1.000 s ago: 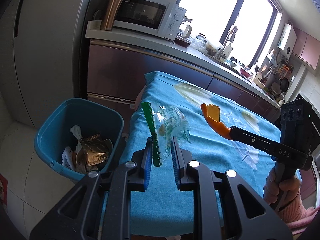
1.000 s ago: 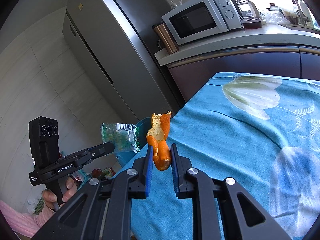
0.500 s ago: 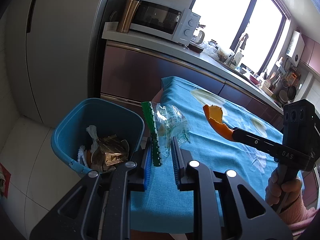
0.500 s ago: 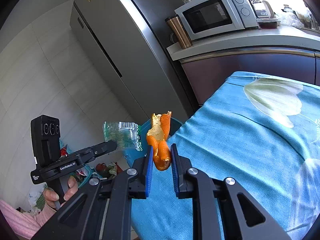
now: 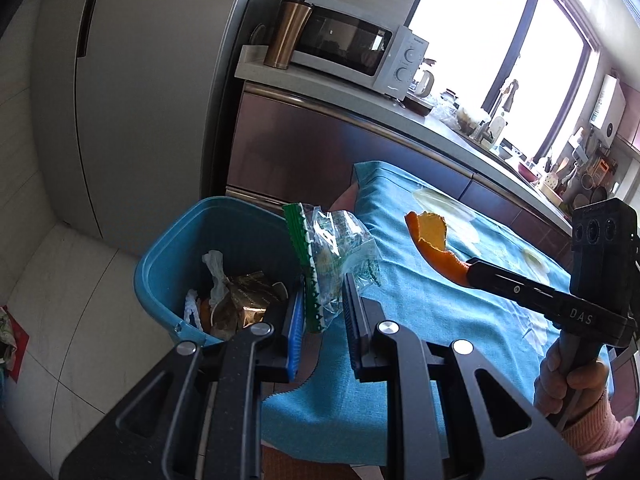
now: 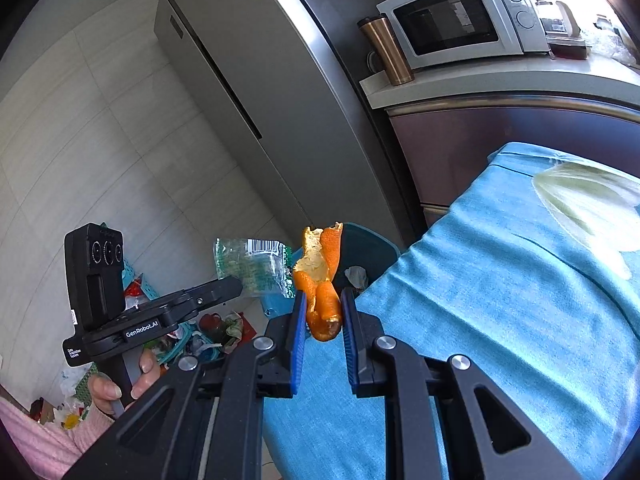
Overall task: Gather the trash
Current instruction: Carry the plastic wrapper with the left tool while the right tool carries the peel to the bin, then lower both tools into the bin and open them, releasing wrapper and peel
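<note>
Left wrist view: left tongs (image 5: 322, 312) pinch a plastic wrapper (image 5: 336, 256), right tongs (image 6: 323, 316) grip orange peel (image 6: 320, 280); carry both fully over the bin (image 5: 168, 248) at lower left before releasing.

**Wrapper and peel held beside the bin**

The left gripper (image 5: 320, 312) is pinching a crinkled clear plastic wrapper with a green serrated edge (image 5: 326, 256), beside the blue plastic trash bin (image 5: 168, 256) holding crumpled waste. The right gripper (image 5: 472, 270) is clasping a curled orange peel (image 5: 434, 246) above the blue floral cloth-covered surface (image 5: 440, 320).
</note>
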Action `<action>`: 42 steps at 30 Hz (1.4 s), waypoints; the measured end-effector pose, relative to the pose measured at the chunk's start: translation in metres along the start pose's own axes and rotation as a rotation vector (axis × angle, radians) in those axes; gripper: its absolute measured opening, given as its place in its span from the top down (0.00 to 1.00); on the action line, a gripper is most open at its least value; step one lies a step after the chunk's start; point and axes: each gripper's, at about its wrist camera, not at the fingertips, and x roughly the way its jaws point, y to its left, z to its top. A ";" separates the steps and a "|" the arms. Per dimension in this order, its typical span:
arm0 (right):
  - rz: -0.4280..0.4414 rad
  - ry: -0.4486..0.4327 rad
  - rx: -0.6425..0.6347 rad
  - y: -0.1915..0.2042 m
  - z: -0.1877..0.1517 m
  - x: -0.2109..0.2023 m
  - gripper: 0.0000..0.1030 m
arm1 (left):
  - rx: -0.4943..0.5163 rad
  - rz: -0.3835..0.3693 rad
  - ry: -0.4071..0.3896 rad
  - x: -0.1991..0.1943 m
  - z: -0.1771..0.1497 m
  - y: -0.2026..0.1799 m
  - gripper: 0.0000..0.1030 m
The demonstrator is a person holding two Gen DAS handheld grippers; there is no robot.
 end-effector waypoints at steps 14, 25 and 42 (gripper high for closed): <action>0.023 0.039 -0.018 0.006 0.008 0.025 0.85 | -0.021 0.019 -0.007 0.000 0.003 0.012 0.82; 0.029 0.066 -0.033 0.015 0.014 0.047 0.85 | -0.038 0.049 -0.009 0.003 0.005 0.024 0.82; 0.034 0.113 -0.018 0.015 0.018 0.073 0.85 | -0.062 0.078 0.002 0.017 0.010 0.037 0.82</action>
